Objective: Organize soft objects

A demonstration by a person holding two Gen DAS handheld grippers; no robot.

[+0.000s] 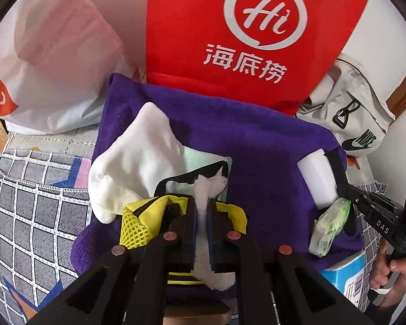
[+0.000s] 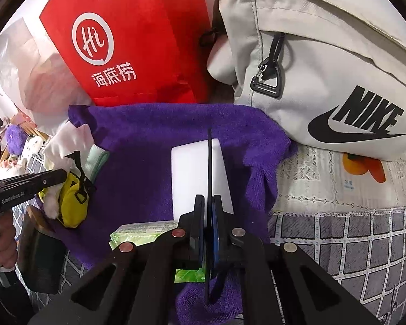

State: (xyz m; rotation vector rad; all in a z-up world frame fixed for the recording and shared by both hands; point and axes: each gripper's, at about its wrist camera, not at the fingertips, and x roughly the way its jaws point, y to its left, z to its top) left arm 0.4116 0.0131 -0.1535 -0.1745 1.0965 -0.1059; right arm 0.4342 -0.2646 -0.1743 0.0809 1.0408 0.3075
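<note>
A purple towel (image 1: pixel 257 146) lies spread out, also in the right wrist view (image 2: pixel 149 157). On it lie a white sock (image 1: pixel 132 162), a yellow mesh pouch (image 1: pixel 146 219) with a black strap, a white foam block (image 2: pixel 195 173) and a green tissue pack (image 1: pixel 330 227). My left gripper (image 1: pixel 203 205) is shut on a white cotton pad (image 1: pixel 207 216) above the yellow pouch. My right gripper (image 2: pixel 209 200) is shut on a thin black strap (image 2: pixel 209 162) over the foam block.
A red paper bag (image 1: pixel 243 27) and a white plastic bag (image 1: pixel 54 54) stand behind the towel. A grey Nike bag (image 2: pixel 324 67) sits at the right. A grid-patterned cloth (image 1: pixel 27 203) covers the surface. A blue tissue box (image 1: pixel 349 276) is at the lower right.
</note>
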